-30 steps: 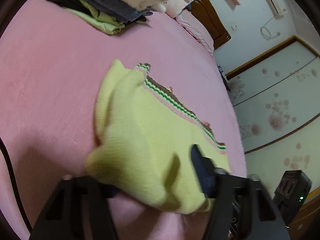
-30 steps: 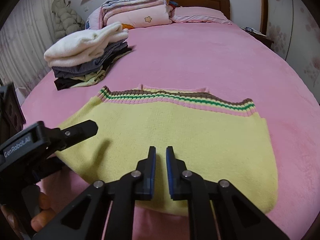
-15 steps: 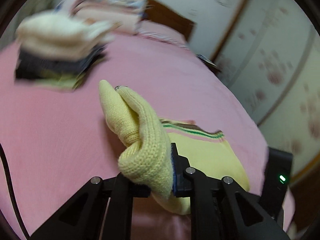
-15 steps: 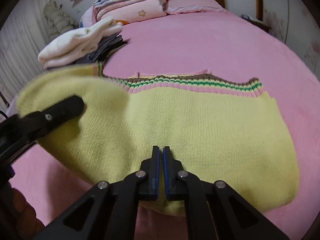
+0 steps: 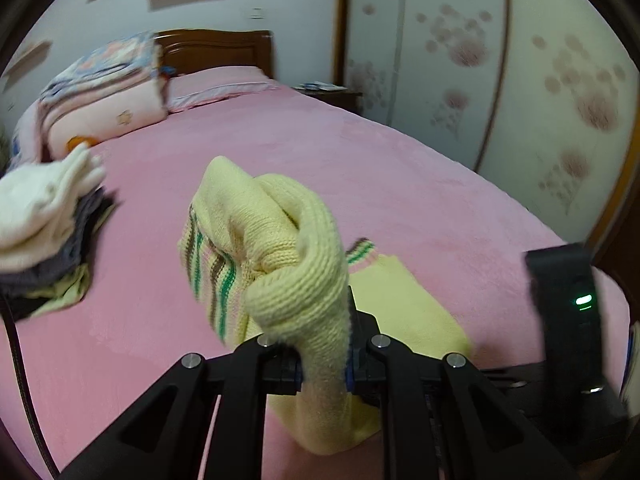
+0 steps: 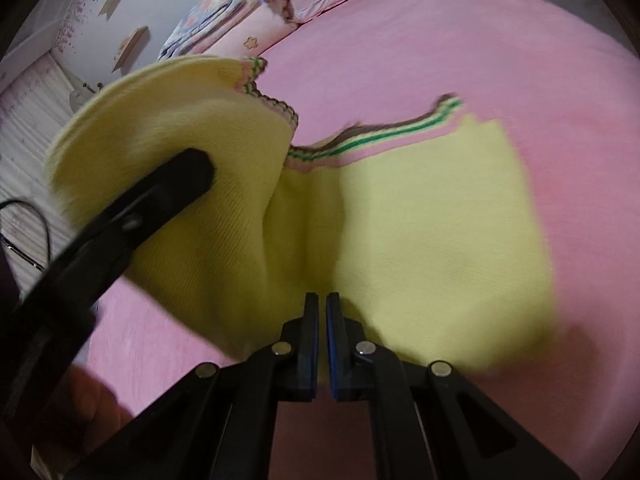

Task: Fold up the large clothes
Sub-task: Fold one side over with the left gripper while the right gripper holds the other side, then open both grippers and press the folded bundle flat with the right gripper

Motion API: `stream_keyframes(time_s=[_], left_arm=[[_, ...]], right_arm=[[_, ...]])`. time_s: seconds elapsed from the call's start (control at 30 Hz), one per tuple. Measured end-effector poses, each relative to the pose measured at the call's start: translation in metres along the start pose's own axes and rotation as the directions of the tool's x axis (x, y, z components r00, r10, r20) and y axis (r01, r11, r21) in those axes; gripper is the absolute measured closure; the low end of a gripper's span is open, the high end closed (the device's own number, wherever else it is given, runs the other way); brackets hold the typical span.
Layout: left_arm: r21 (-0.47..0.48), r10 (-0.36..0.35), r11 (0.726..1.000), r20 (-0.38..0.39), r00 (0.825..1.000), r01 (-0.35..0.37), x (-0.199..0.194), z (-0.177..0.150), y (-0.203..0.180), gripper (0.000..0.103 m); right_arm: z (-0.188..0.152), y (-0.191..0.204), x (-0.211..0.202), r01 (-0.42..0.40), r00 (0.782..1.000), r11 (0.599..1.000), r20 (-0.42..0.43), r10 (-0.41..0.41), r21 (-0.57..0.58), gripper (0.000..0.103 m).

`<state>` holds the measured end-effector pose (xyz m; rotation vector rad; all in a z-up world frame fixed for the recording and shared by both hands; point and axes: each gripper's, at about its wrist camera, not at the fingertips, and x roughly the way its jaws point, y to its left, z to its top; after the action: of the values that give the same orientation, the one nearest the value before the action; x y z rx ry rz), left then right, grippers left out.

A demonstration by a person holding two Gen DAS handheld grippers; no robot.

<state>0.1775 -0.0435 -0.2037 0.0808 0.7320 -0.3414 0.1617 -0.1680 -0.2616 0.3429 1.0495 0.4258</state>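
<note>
The left gripper (image 5: 324, 354) is clamped on a thick bunch of a yellow knitted sweater (image 5: 280, 248), its two fingers pressed against the fabric on either side. The bunched knit rises above the jaws and droops forward, showing the striped hem band (image 5: 208, 276) in green, brown and pink. The rest of the sweater trails down behind the gripper onto the pink bedspread (image 5: 400, 176).

The right gripper (image 6: 322, 344) has its fingers drawn almost together at the near edge of the sweater. Only a thin gap shows between the blue pads, and whether any cloth is pinched there cannot be told (the edge lies right at the fingertips). From this view the left half of the sweater is lifted off the bed, while the right half lies flat, its striped hem running away across the bedspread.

Farther out, a stack of folded clothes (image 5: 44, 236) sits on the bed to the left, with folded quilts (image 5: 104, 92) near the wooden headboard (image 5: 216, 48).

The step in hand appears to be the first fold: carrying the lifted left side over the flat right side. The next move likely calls for laying that side down so the hem bands line up, while the near edge is kept from sliding.
</note>
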Motion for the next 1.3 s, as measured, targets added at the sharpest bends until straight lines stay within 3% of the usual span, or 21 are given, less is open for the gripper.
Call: stream_keyframes(time_s=[0.17,0.3,0.47,0.5,0.53,0.6,0.67,0.8,0.87,0.93,1.07,1.2,1.3], left_arm=[[0.162,-0.032,0.986,-0.084,0.996,0.045,0.029,-0.001,-0.048,0.091],[0.274,0.001,0.961,-0.164,0.986,0.044,0.054,-0.016,-0.082,0.091],[0.302,0.020,0.953,-0.173,0.985,0.033,0.060,-0.019,-0.093,0.088],[0.295,0.013,0.955,-0.173,0.985,0.039,0.060,-0.018,-0.092,0.080],[0.282,-0.002,0.958,-0.174,0.985,0.051,0.058,-0.017,-0.091,0.076],[0.253,-0.037,0.964,-0.169,0.985,0.080,0.050,-0.015,-0.088,0.056],[0.222,-0.067,0.970,-0.144,0.987,0.098,0.036,-0.013,-0.083,0.045],[0.089,-0.152,0.983,-0.095,0.984,0.161,0.000,-0.002,-0.058,0.039],[-0.007,-0.179,0.984,-0.063,0.982,0.179,-0.015,0.001,-0.039,0.038],[-0.124,-0.162,0.980,-0.050,0.986,0.155,-0.025,0.004,-0.014,0.038],[-0.271,-0.068,0.962,-0.102,0.992,0.038,-0.015,-0.004,0.022,0.039],[-0.327,-0.017,0.944,-0.197,0.980,-0.049,0.009,-0.018,0.037,0.039],[-0.327,-0.004,0.942,-0.235,0.972,-0.075,0.022,-0.031,0.039,0.039]], right_arm=[[-0.009,-0.028,-0.039,0.113,0.993,0.993,0.012,-0.113,0.025,0.099],[-0.016,-0.050,-0.058,0.194,0.980,0.980,0.022,-0.196,0.044,0.099],[-0.019,-0.067,-0.062,0.234,0.972,0.969,0.017,-0.236,0.075,0.099],[-0.019,-0.066,-0.064,0.240,0.970,0.968,0.021,-0.242,0.073,0.099],[-0.020,-0.066,-0.065,0.243,0.969,0.967,0.025,-0.246,0.071,0.099],[-0.018,-0.065,-0.069,0.248,0.967,0.967,0.037,-0.251,0.062,0.099],[-0.015,-0.065,-0.075,0.256,0.965,0.965,0.052,-0.259,0.057,0.099],[-0.005,-0.064,-0.090,0.259,0.963,0.964,0.061,-0.263,0.065,0.098],[0.002,-0.063,-0.098,0.248,0.965,0.966,0.065,-0.252,0.073,0.086],[0.010,-0.057,-0.106,0.215,0.972,0.974,0.087,-0.220,0.070,0.080],[0.026,-0.033,-0.111,0.151,0.981,0.988,0.121,-0.151,0.004,0.080],[0.039,-0.006,-0.093,0.126,0.988,0.988,0.099,-0.117,-0.090,0.080],[0.044,0.004,-0.072,0.160,0.986,0.976,0.060,-0.153,-0.146,0.080]])
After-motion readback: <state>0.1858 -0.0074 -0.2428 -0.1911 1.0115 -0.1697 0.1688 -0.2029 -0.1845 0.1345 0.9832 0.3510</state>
